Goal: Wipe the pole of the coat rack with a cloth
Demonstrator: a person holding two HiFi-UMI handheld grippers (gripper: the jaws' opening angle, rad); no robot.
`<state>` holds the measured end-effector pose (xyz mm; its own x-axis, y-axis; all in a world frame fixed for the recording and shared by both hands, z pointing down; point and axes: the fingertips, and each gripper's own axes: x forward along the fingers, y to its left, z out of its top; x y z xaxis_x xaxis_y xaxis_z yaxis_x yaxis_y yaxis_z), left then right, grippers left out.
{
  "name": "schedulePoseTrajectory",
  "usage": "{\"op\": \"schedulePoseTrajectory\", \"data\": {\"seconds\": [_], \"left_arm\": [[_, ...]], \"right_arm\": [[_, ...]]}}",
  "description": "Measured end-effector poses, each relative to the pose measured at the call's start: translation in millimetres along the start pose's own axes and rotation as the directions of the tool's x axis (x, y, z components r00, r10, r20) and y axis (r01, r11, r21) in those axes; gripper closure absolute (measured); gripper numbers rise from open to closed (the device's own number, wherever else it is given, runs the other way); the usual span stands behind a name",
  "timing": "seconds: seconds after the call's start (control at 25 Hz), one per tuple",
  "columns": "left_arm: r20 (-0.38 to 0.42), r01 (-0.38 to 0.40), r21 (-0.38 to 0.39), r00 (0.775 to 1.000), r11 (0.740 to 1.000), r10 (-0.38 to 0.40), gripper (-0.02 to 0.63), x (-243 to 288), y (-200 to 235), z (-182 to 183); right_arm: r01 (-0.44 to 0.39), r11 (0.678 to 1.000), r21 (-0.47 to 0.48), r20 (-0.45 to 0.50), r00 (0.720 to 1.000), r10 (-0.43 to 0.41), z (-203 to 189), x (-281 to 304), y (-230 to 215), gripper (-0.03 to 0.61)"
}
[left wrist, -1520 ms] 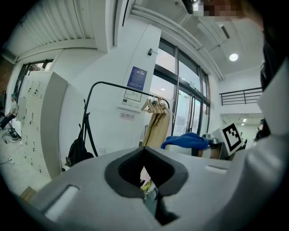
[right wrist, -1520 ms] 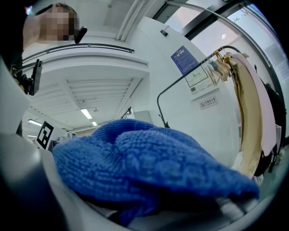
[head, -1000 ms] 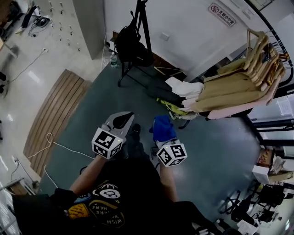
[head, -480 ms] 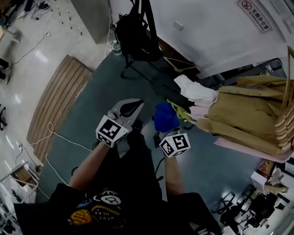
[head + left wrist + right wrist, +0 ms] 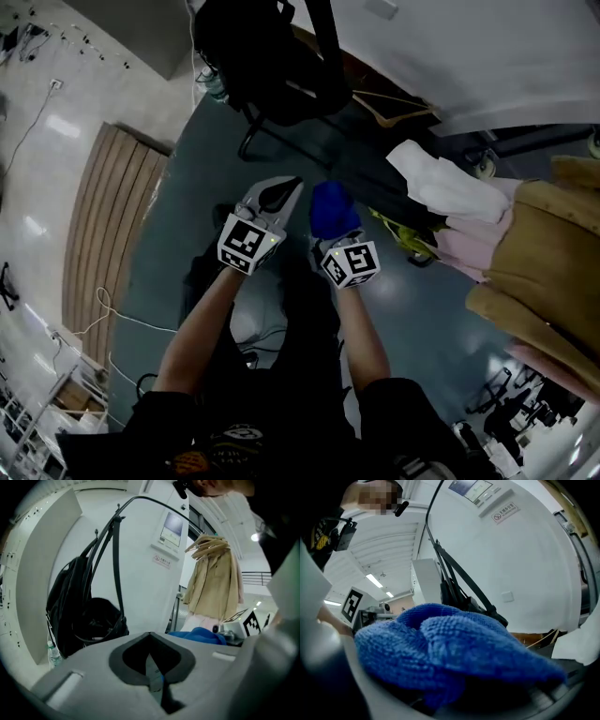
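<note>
The black coat rack pole (image 5: 325,37) rises at the top of the head view, with a black bag (image 5: 248,52) hanging on it. Its base legs (image 5: 246,142) stand on dark floor just ahead of both grippers. The right gripper (image 5: 331,223) is shut on a blue cloth (image 5: 333,206), which bulges out over its jaws. That cloth (image 5: 454,653) fills the right gripper view, and the pole (image 5: 461,581) slants behind it. The left gripper (image 5: 278,192) is beside it, shut with nothing held. In the left gripper view its jaws (image 5: 152,656) meet, and the pole (image 5: 116,564) and bag (image 5: 79,616) lie ahead.
A tan coat (image 5: 553,253) and pale garments (image 5: 450,192) hang on a clothes rail at the right. A water bottle (image 5: 53,652) stands by the rack's base. A wooden slat panel (image 5: 103,225) and a loose cable (image 5: 122,314) lie on the floor at the left. A white wall (image 5: 487,56) is behind the rack.
The person has stepped toward the coat rack, so its base and bag now sit much closer to both grippers. The cloth stays held in the right gripper; the left stays shut.
</note>
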<state>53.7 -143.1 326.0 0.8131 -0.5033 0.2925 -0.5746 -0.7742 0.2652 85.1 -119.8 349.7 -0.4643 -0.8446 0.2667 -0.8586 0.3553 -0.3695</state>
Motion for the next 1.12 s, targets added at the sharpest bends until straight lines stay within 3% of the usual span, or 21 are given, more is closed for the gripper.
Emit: {"op": "schedulePoseTrajectory", "data": {"seconds": [0.16,0.28,0.48,0.64,0.76,0.96,1.12], "left_arm": [[-0.023,0.028,-0.117,0.999,0.993,-0.031,0.614,57,65,-111],[-0.037,0.021,-0.108,0.999,0.994,-0.025,0.614,94,107,-182],[-0.03,-0.087,-0.136,0.996,0.987,0.083,0.614,147,174,-283],[-0.002,-0.15,-0.101,0.989,0.984,0.15,0.614,148,199,-323],[0.04,-0.208,-0.119,0.976,0.971,0.214,0.614,140,215,-330],[0.095,-0.319,-0.122,0.939,0.94,0.331,0.614,103,223,-323],[0.141,-0.362,-0.11,0.916,0.926,0.375,0.614,79,225,-310]], "right_arm": [[0.04,0.998,-0.057,-0.032,0.999,-0.042,-127,77,-81,0.568],[0.052,0.996,-0.078,-0.094,0.994,-0.059,-225,124,-151,0.568],[0.132,0.988,-0.078,-0.195,0.97,-0.145,-334,180,-218,0.569],[0.312,0.944,-0.11,-0.231,0.915,-0.33,-370,196,-266,0.569],[0.362,0.916,-0.175,-0.225,0.891,-0.395,-375,205,-274,0.571],[0.316,0.938,-0.14,-0.222,0.914,-0.341,-371,237,-250,0.575],[0.12,0.986,-0.118,-0.293,0.944,-0.15,-382,305,-191,0.571]]}}
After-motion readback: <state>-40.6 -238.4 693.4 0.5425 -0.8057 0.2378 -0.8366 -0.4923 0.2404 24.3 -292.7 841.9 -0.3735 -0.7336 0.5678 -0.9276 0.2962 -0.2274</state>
